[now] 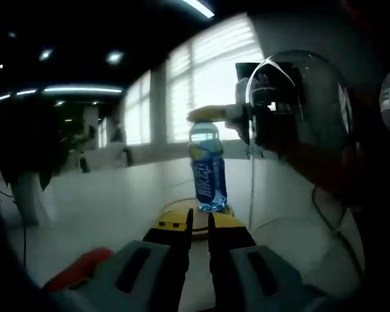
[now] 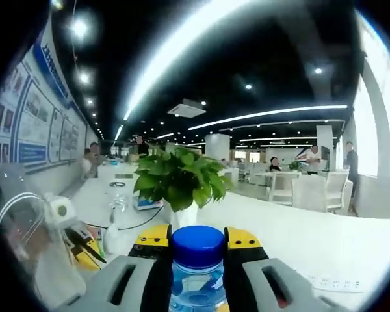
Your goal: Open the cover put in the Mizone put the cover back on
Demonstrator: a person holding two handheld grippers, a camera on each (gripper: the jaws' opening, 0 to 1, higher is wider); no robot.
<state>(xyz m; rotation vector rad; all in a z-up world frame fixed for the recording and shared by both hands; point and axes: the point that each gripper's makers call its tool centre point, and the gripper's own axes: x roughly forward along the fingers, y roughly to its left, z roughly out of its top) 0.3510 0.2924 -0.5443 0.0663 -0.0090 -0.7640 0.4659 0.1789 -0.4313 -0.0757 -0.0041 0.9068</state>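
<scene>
The Mizone bottle (image 1: 208,170), clear with a blue label and pale blue drink, stands upright over the white table (image 1: 104,201), just beyond my left gripper (image 1: 201,224). The left jaws are shut together with nothing between them. My right gripper (image 1: 211,116) comes in from the right and clamps the bottle's top between yellow-tipped fingers. In the right gripper view the blue cap (image 2: 197,244) sits screwed on the bottle, with my right gripper (image 2: 197,242) shut on it from both sides. Whether the bottle's base rests on the table I cannot tell.
A potted green plant (image 2: 181,179) stands on the white table (image 2: 325,244) ahead of the right gripper. A clear plastic object (image 2: 26,227), cables and small items lie at the left. Bright windows (image 1: 208,78) are behind the bottle. People sit at far tables.
</scene>
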